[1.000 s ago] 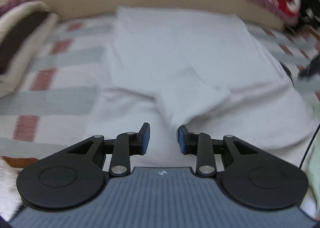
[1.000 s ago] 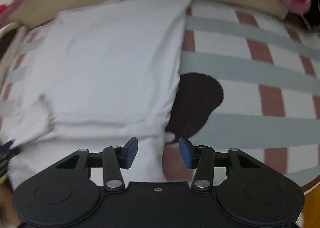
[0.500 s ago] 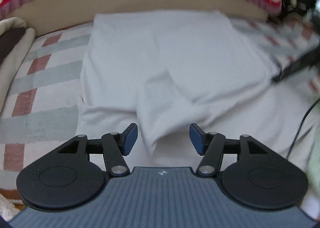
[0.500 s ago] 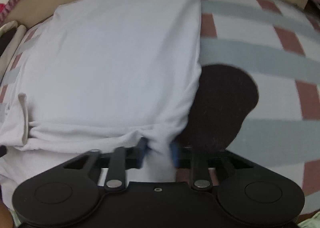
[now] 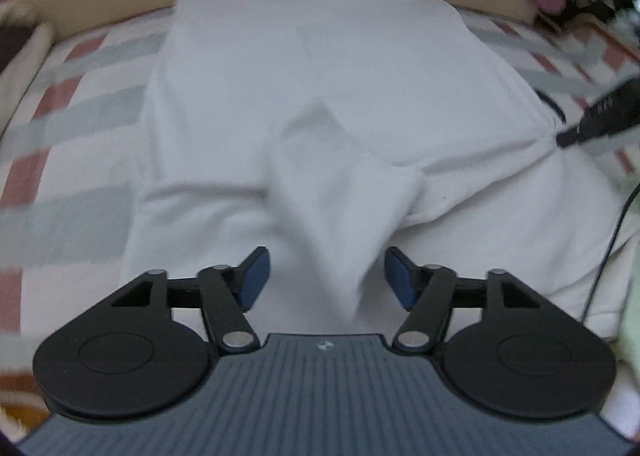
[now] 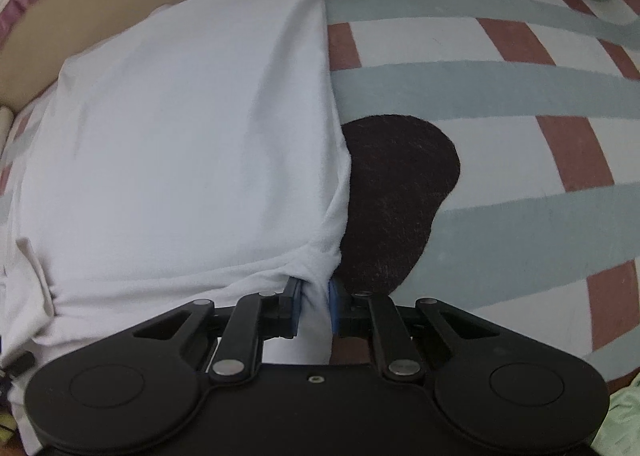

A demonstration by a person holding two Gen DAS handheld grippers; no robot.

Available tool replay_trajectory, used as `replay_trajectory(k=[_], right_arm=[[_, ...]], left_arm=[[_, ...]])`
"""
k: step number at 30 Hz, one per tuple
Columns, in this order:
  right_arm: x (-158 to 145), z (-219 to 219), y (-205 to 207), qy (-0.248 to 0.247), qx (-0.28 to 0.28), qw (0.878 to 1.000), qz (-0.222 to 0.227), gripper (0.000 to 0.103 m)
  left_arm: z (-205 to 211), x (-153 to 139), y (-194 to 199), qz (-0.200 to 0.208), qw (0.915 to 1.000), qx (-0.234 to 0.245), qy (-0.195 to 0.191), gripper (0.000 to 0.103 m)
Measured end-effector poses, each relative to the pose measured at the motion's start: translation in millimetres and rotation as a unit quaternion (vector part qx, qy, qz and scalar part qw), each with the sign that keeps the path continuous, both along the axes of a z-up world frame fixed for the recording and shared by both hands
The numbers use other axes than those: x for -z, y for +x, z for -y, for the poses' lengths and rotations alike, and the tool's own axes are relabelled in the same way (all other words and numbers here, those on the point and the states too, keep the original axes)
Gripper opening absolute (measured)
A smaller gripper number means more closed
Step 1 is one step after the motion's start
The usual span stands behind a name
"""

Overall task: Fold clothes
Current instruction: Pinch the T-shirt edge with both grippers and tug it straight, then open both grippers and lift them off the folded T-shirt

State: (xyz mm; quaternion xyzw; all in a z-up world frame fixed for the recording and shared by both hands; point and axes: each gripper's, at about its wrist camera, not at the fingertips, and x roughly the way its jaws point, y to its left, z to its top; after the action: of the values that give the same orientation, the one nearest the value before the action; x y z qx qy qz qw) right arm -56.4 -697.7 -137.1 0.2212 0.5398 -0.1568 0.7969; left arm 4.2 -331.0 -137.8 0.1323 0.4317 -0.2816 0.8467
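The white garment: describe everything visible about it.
The white garment looks like soft, plain knit cotton, partly folded and lying flat on a striped blanket. A bunched flap rises near its middle, between the open fingers of the left hand-held gripper. The right hand-held gripper is shut on its near right corner.

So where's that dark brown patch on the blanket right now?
In the right wrist view, the dark brown patch lies just right of centre on the striped blanket, against the right edge of the white garment, just ahead of the right gripper.
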Motion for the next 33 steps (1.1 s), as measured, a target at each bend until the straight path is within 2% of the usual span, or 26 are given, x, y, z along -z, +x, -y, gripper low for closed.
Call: replay_trajectory(k=[2, 3, 4, 5, 6, 8, 9, 10, 13, 15, 17, 19, 20, 22, 23, 26, 28, 30, 33], right_arm=[[1, 2, 0, 0.003, 0.001, 1.000, 0.002, 0.014], [0, 1, -1, 0.002, -0.001, 1.000, 0.003, 0.014], [0, 0, -2, 0.000, -0.003, 1.000, 0.004, 0.014], [0, 0, -2, -0.001, -0.003, 1.000, 0.005, 0.015], [1, 0, -3, -0.002, -0.004, 1.000, 0.006, 0.015], [-1, 0, -4, -0.002, -0.002, 1.000, 0.006, 0.015], [-2, 0, -6, -0.001, 0.001, 1.000, 0.005, 0.015], [-3, 0, -6, -0.001, 0.002, 1.000, 0.004, 0.015], [-3, -3, -3, -0.013, -0.002, 1.000, -0.003, 0.017], [-2, -7, 1, -0.040, -0.010, 0.999, -0.015, 0.025], [-8, -18, 2, -0.091, -0.028, 0.995, -0.032, 0.043], [-16, -32, 1, -0.143, -0.060, 0.987, -0.043, 0.045], [-19, -38, 0, -0.162, -0.070, 0.983, -0.046, 0.046], [-26, -44, -3, -0.191, -0.073, 0.977, -0.052, 0.047], [-30, -44, -6, -0.195, -0.072, 0.977, -0.049, 0.047], [-39, -38, -12, -0.143, -0.067, 0.987, -0.007, 0.048], [-41, -35, -11, -0.096, -0.071, 0.993, 0.015, 0.048], [-39, -44, -7, -0.072, -0.102, 0.992, 0.024, 0.048], [-34, -74, 0, -0.069, -0.187, 0.980, 0.015, 0.048]], left_arm=[[11, 6, 1, 0.034, 0.9992, -0.003, 0.022, 0.067], [10, 3, 1, 0.043, 0.9990, -0.011, 0.012, 0.034], [7, -1, 1, 0.049, 0.9986, -0.020, -0.001, 0.006], [0, -9, -1, 0.055, 0.9978, -0.033, -0.018, 0.006], [-10, -18, -6, 0.081, 0.9949, -0.052, -0.031, 0.006], [-29, -32, -15, 0.135, 0.9865, -0.088, -0.030, 0.007], [-38, -35, -16, 0.141, 0.9840, -0.106, -0.027, 0.007], [-47, -36, -15, 0.129, 0.9836, -0.123, -0.027, 0.007], [-67, -28, -3, 0.039, 0.9869, -0.155, -0.021, 0.007], [-73, -22, 1, -0.009, 0.9868, -0.162, -0.010, 0.007], [-75, -29, 6, -0.017, 0.9873, -0.156, -0.020, 0.007], [-76, -40, 16, -0.020, 0.9878, -0.152, -0.031, 0.012], [-77, -46, 22, -0.016, 0.9885, -0.147, -0.032, 0.014], [-74, -55, 33, -0.002, 0.9923, -0.123, -0.014, 0.027], [-72, -57, 37, 0.006, 0.9941, -0.109, -0.003, 0.030], [-64, -59, 43, 0.019, 0.9983, -0.053, 0.015, 0.037], [-55, -54, 41, 0.018, 0.9997, -0.003, 0.014, 0.049], [-47, -49, 38, 0.017, 0.9987, 0.046, 0.013, 0.049], [-31, -38, 35, 0.011, 0.9937, 0.111, 0.016, 0.049]])
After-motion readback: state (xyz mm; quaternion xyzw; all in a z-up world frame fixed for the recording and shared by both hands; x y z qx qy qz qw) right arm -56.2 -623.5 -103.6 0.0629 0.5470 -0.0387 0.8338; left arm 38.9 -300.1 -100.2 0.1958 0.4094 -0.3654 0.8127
